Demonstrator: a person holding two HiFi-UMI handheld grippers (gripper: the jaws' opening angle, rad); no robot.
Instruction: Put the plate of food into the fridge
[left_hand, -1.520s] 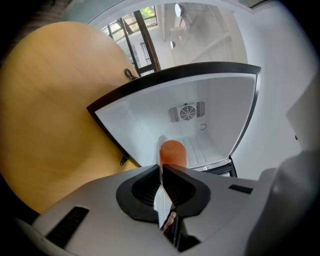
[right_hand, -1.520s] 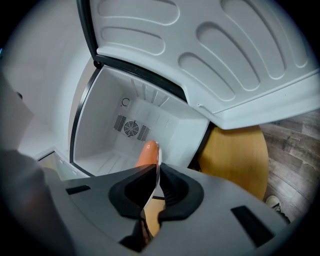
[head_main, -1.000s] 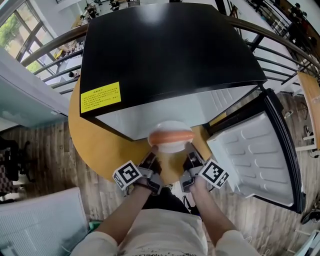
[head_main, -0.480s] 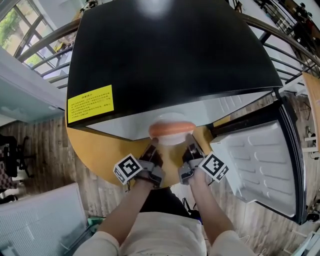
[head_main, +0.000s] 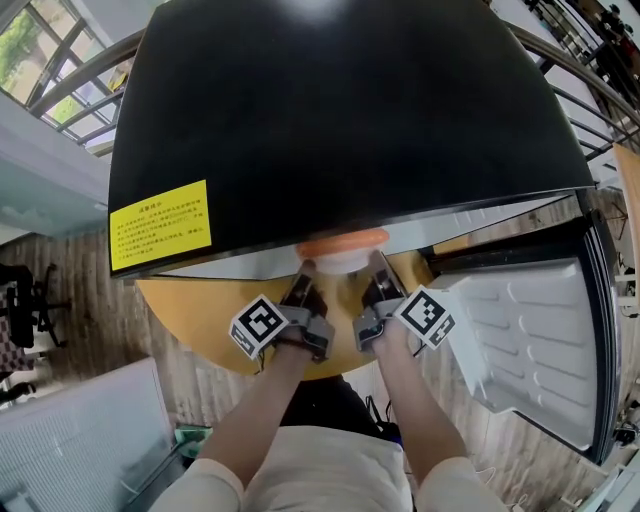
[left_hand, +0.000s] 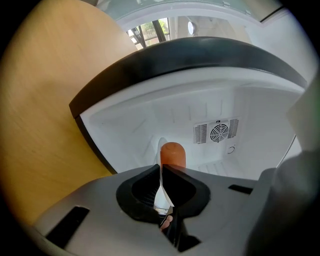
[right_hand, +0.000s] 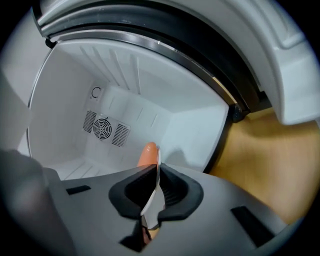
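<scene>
Seen from above, a person holds two grippers side by side, each gripping one edge of a white plate (head_main: 335, 264) just ahead of them. An orange sausage (head_main: 345, 240) lies across the plate.

The left gripper (head_main: 303, 276) has its jaws pressed together on the plate's left rim. In the left gripper view, the thin white rim (left_hand: 160, 192) stands edge-on between the dark jaw pads of the left gripper (left_hand: 161, 175). The rounded end of the sausage (left_hand: 172, 154) shows just beyond the jaw tips.

The right gripper (head_main: 377, 272) pinches the opposite rim in the same way. In the right gripper view, the plate's edge (right_hand: 150, 200) is clamped between the pads of the right gripper (right_hand: 156, 181), with the sausage (right_hand: 148, 154) just past them.

Directly ahead of both grippers is a black fridge (head_main: 350, 110), open toward them. The far part of the plate sits under the front edge of the fridge's top, at the mouth of the white compartment. A round fan vent (left_hand: 216, 132) is set in the back wall, well beyond the jaws. Whether the plate touches the compartment floor cannot be told.

The white-lined fridge door (head_main: 520, 340) hangs open to the right of the right gripper. A wooden table (head_main: 200, 310) lies below the grippers and to the left. A yellow label (head_main: 160, 226) sits on the fridge top, left of the left gripper.
</scene>
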